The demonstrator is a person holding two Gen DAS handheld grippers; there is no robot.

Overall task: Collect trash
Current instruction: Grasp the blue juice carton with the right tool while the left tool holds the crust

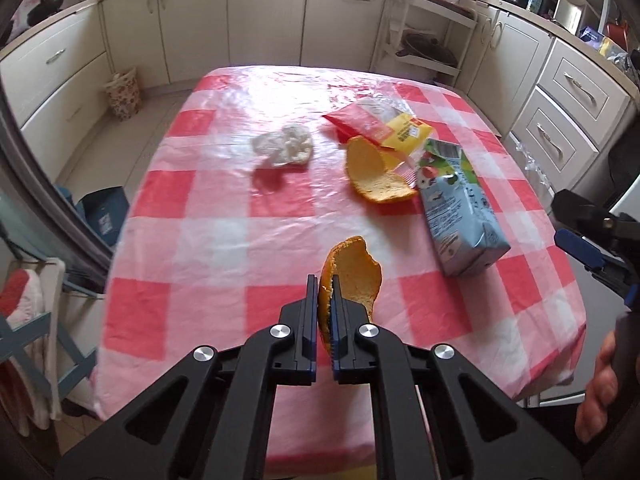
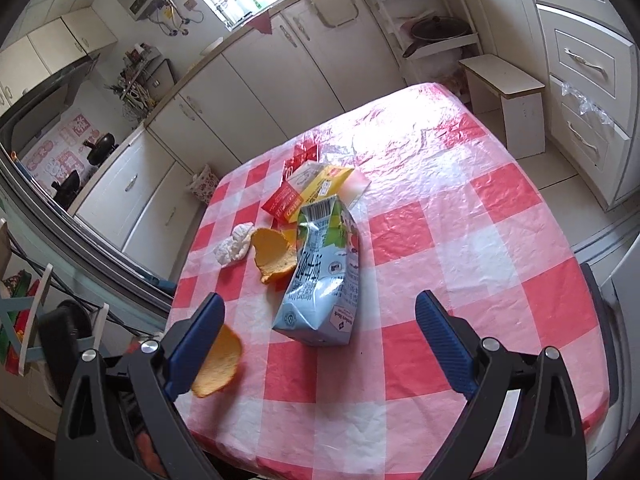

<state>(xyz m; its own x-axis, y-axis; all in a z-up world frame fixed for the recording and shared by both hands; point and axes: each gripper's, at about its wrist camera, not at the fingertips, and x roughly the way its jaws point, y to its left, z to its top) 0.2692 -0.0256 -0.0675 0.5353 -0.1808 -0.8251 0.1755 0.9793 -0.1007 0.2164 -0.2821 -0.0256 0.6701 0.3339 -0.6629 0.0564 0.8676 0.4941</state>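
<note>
Checkered desk (image 1: 208,248): my left jaws (image 1: 325,280) clamp orange peel piece (image 1: 354,276) edge-on, upright. Right jaws (image 2: 320,320) wide, empty, carton (image 2: 320,280) dead ahead, lengthwise.

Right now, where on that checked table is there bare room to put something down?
Bare cloth lies right of the carton, to the table's edge, and at the far end beyond the wrappers. It is crowded mid-table: tissue, peel, carton and wrappers bunch together.

Cream kitchen cabinets (image 1: 192,20) line tiled floor (image 1: 100,148).
</note>
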